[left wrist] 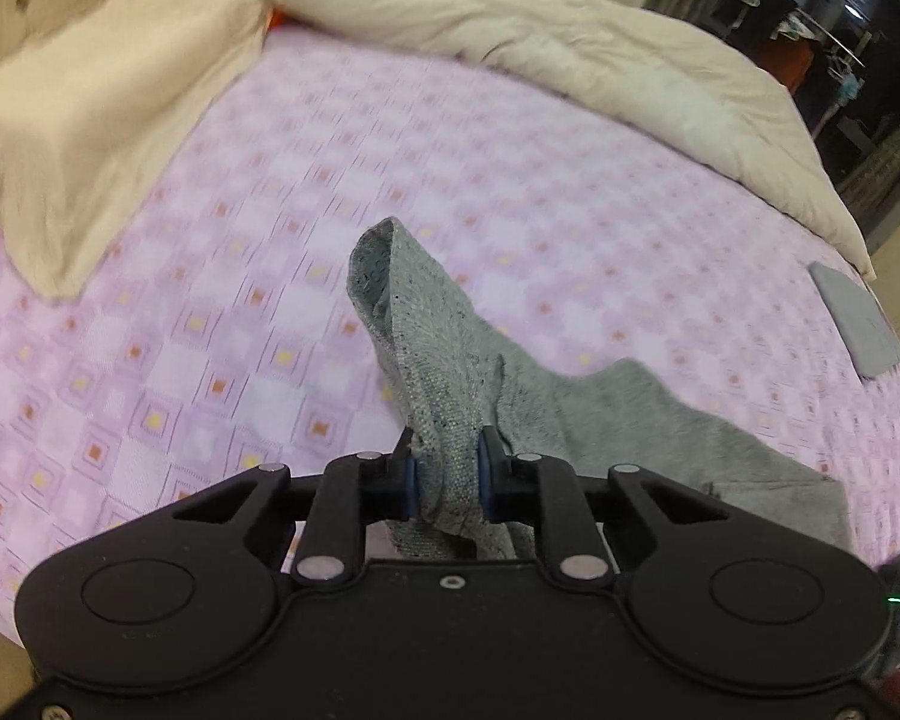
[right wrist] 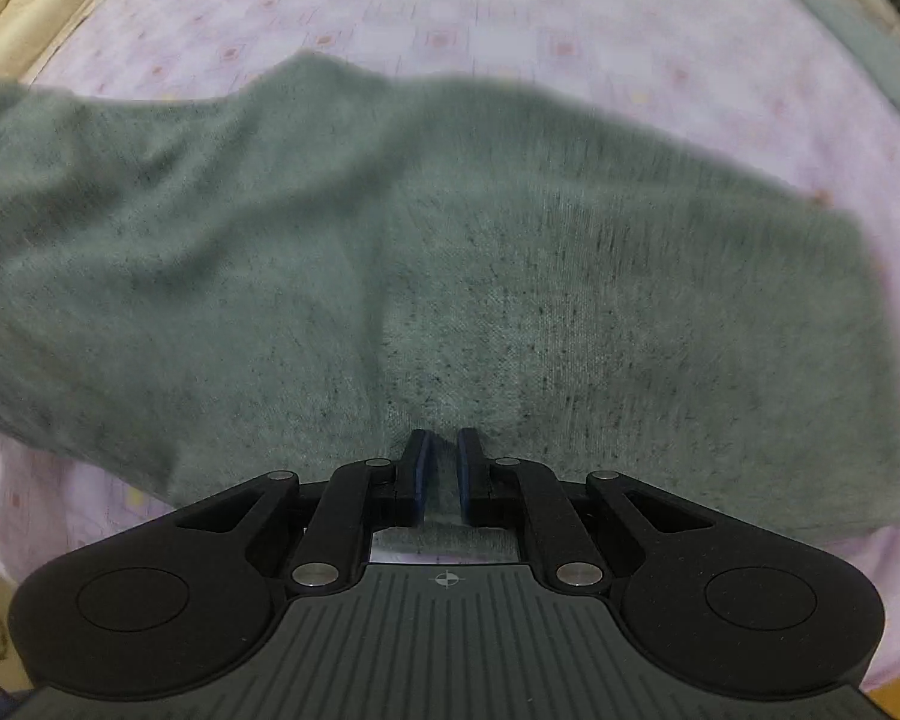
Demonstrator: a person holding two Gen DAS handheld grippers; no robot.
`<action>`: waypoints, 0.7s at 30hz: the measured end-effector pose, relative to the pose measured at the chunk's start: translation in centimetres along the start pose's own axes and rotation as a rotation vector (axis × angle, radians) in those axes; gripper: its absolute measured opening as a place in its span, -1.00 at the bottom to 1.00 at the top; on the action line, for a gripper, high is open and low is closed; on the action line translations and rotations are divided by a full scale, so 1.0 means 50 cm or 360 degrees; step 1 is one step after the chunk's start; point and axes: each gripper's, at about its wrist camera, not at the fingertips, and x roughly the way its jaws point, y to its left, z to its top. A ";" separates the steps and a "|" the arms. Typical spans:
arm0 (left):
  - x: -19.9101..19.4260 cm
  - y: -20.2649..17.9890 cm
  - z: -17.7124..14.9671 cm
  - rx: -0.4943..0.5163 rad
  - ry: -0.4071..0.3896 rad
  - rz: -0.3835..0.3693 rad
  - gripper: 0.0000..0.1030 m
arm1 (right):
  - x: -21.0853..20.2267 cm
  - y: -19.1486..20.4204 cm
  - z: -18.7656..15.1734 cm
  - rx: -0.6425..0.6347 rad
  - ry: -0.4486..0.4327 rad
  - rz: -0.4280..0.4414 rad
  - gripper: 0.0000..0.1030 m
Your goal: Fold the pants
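You're pinching the soft, floppy grey knit pants over the pink checked bedsheet with both left gripper and right gripper, so keep gripping edges.

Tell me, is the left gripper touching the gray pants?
Touching. The left wrist view shows the left gripper with its blue pads pinched on a bunched fold of the gray pants, no gap showing.
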 end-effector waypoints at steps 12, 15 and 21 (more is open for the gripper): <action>-0.108 -0.378 0.000 0.0370 -0.0206 -0.0201 -0.99 | -0.054 -0.146 0.031 0.0060 -0.0064 0.0361 -0.83; -0.052 -0.469 -0.025 0.0415 -0.0118 -0.0297 -0.99 | -0.069 -0.199 0.036 0.0075 -0.0095 0.0354 -0.83; 0.040 -0.535 -0.094 0.0392 0.0120 -0.0342 -0.96 | -0.096 -0.263 0.051 0.0029 -0.0168 0.0313 -0.82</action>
